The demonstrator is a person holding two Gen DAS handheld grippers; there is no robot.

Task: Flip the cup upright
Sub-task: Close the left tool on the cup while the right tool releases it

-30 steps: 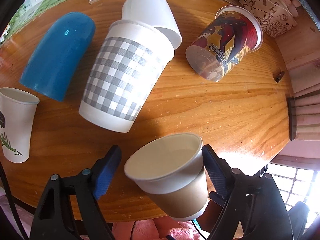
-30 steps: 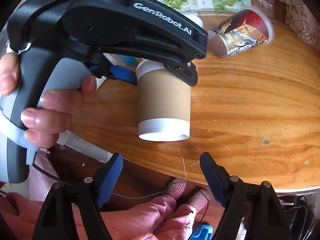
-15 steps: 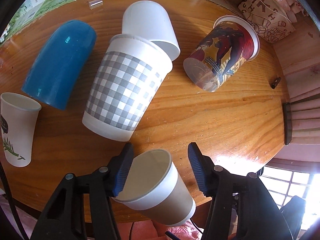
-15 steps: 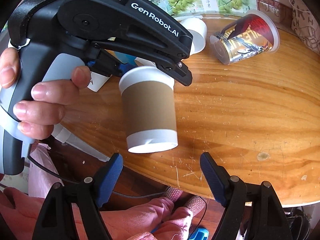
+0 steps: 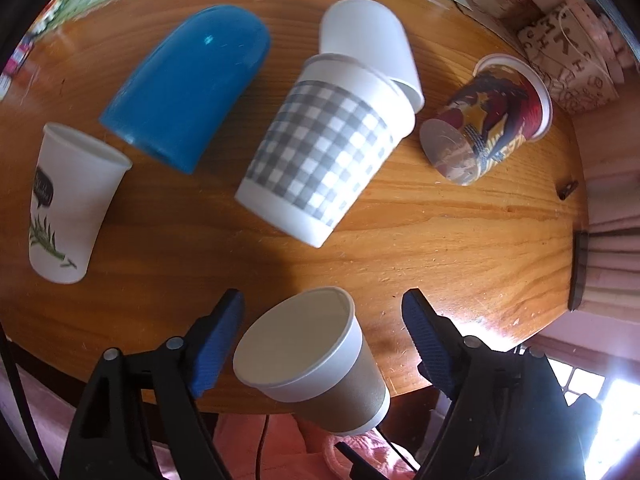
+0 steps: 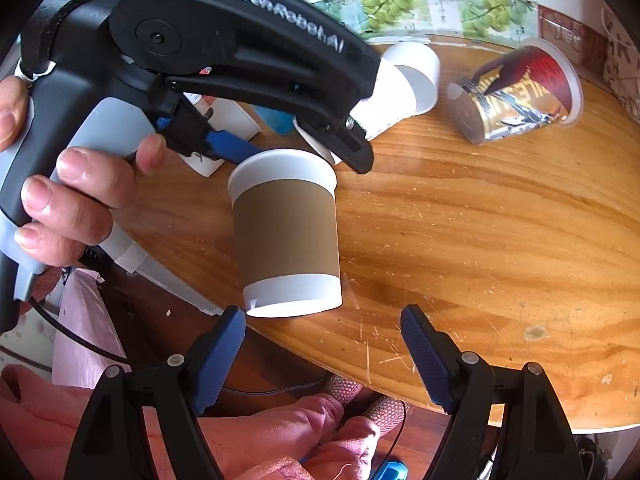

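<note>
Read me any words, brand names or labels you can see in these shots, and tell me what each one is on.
"GenRobot.AI": side of the left gripper.
Large gold lettering on the printed plastic cup: only partly visible, not readable.
Dark speech-bubble text on the white leaf-print cup: too small.
Letters on the patterned box: unclear.

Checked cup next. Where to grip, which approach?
Grip the checked cup across its gray-checked mid-wall, coming from above with a finger on either side of its long axis. It appears to lie on its side, and its rim overlaps the plain white cup, so that end is crowded. The flanks look free, and the blue cup lies apart.
</note>
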